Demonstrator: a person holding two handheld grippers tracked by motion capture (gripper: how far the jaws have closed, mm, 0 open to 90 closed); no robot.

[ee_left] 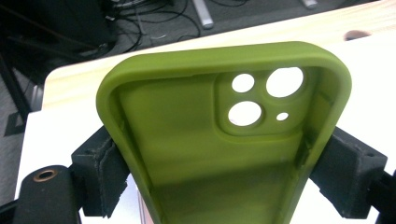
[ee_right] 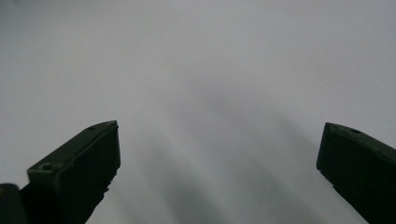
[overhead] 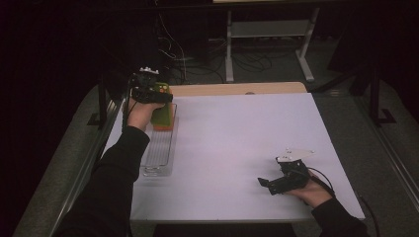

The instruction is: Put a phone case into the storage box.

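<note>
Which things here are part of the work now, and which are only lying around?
In use:
- green phone case, clamped by the left gripper
- clear tray beneath it
- orange item at the tray's far end

Not in use:
- right gripper, open, holding nothing
- white table
- cables and metal stand on the floor beyond

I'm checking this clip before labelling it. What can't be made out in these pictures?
- Green phone case: its lower end is cut off by the bottom edge of the left gripper view; in the high view the left gripper and hand cover much of it.
- Orange thing under the case: too small to identify in the high view.
- Clear tray: contents unreadable, too faint.
- Right gripper: jaws open over bare table.
</note>
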